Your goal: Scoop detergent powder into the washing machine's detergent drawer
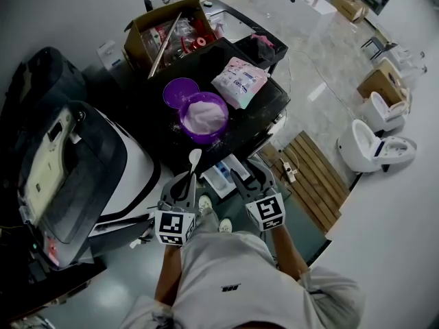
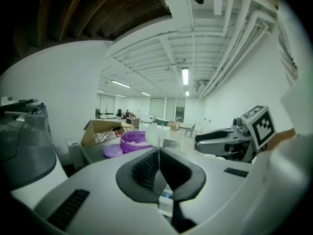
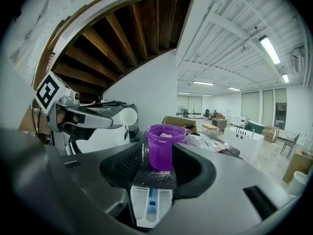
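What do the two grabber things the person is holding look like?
Both are pale grey plastic. The left gripper and right gripper each end in two tongs lined with dark ribbed pads. Each carries a cube of black-and-white square markers. The person wears a pale short-sleeved T-shirt.

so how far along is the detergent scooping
Done: tub open, lid beside it, drawer pulled out. In hand: left hand-held gripper shut on the spoon near the drawer. Left: tipping powder in; can't tell if any is there yet; right hand-held gripper open, empty.

White scoop (image 1: 194, 160), purple tub (image 1: 185, 120), open drawer (image 1: 223, 175)
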The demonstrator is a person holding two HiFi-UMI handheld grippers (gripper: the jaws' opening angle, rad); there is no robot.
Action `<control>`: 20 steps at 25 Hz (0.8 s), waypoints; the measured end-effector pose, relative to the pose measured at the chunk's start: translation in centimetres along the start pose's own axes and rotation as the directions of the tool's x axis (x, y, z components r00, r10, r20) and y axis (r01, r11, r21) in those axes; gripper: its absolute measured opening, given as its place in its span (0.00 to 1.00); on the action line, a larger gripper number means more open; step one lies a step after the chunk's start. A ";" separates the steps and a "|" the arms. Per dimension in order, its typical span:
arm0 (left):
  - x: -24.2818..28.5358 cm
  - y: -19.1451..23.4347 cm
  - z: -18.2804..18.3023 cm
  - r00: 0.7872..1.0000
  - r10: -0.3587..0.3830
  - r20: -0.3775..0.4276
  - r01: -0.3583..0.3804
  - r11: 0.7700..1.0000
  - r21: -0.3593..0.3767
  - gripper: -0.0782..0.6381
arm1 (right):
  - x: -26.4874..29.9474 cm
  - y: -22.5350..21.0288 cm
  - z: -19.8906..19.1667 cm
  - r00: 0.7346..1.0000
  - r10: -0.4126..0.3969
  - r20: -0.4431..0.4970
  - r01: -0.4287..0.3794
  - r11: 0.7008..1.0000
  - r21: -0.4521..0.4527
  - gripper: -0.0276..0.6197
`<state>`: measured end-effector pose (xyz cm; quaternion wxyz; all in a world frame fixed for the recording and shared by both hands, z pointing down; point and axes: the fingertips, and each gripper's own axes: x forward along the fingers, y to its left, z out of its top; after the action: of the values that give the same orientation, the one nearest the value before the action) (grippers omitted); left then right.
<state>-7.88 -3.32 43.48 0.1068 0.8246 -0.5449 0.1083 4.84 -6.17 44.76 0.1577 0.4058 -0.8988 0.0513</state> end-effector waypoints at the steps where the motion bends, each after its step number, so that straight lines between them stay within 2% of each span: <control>1: 0.4 0.6 0.0 1.000 -0.004 -0.001 0.004 1.000 0.000 0.13 | 0.6 0.0 0.1 1.000 -0.002 -0.004 0.002 1.000 0.002 0.33; 9: 3.0 4.3 0.5 0.999 -0.027 -0.035 0.026 1.000 -0.014 0.13 | 4.5 -0.1 1.0 0.999 -0.022 -0.038 0.023 0.999 0.024 0.33; 20: 6.0 7.7 1.7 0.994 -0.098 -0.043 0.097 0.995 -0.024 0.13 | 7.9 -0.6 2.4 0.995 -0.085 -0.059 0.086 0.996 0.021 0.33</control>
<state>-12.61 -11.97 44.10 0.1329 0.8465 -0.5026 0.1149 -0.22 -12.78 45.01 0.1811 0.4440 -0.8750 0.0668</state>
